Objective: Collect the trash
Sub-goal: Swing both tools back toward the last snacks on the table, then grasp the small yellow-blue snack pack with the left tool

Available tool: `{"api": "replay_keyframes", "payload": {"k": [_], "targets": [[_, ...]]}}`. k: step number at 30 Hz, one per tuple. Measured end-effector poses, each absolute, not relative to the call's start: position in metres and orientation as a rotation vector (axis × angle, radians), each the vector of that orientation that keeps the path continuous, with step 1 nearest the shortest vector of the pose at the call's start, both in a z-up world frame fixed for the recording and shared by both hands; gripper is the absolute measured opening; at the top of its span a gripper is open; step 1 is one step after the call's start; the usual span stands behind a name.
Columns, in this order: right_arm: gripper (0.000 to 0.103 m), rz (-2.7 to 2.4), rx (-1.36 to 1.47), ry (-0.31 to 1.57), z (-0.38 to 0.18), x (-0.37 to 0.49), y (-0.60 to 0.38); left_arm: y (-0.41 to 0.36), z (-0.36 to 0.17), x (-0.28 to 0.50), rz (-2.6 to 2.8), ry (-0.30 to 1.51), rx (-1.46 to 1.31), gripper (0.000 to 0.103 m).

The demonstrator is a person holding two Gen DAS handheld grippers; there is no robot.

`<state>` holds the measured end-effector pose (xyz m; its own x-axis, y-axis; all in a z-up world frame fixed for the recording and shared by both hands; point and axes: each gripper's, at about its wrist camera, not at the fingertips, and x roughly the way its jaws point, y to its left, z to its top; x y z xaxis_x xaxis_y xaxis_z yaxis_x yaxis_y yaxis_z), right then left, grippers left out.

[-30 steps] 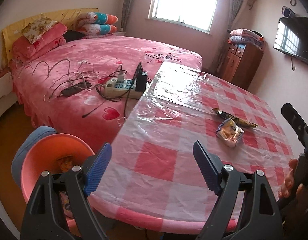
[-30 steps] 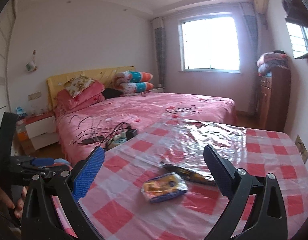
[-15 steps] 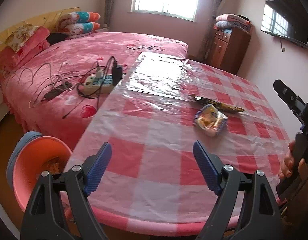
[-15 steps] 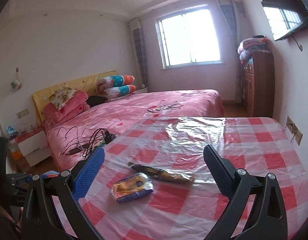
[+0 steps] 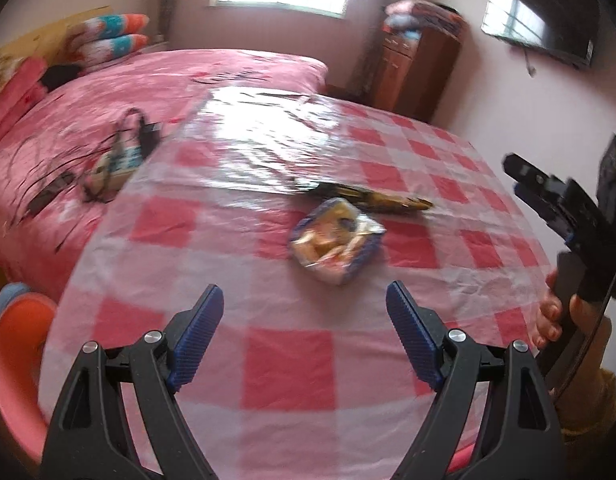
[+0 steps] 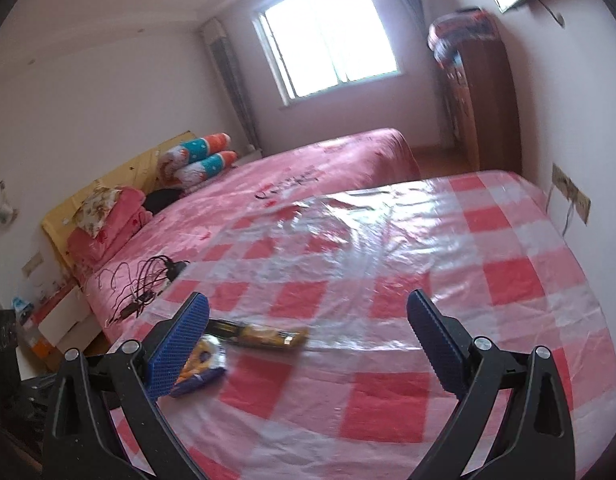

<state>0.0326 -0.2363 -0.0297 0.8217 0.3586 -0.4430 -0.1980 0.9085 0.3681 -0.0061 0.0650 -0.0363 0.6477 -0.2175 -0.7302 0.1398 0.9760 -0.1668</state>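
A pink bed (image 5: 156,92) lies along the far side of the table (image 5: 292,364), which wears a red-checked plastic cloth. An orange bin (image 5: 16,360) stands below the table's near-left corner. The left gripper (image 5: 304,316) and right gripper (image 6: 308,312) both gape wide and empty above the table. Mid-table lie a blue-edged snack wrapper (image 5: 336,240) and, touching its far side, a dark long wrapper (image 5: 372,198).

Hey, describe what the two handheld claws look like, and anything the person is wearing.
Both the left claw and right claw have black plastic scissor-like arms with silver rivets and ribbed blue pads. In the left wrist view, the right claw's black handle carries a thin dark cable, and the hand holding it shows a mustard-yellow sleeve.
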Motion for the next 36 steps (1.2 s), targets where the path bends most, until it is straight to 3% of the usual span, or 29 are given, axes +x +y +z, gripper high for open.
{"api": "replay_keyframes", "payload": {"k": [23, 36], "targets": [[0.098, 0.408, 0.363, 0.690, -0.048, 0.060, -0.232, 0.017, -0.066, 0.083, -0.376, 0.964, 0.121, 0.084], [0.098, 0.444, 0.356, 0.785, -0.059, 0.071, -0.208, 0.021, -0.066, 0.074, -0.366, 0.907, 0.099, 0.063]]}}
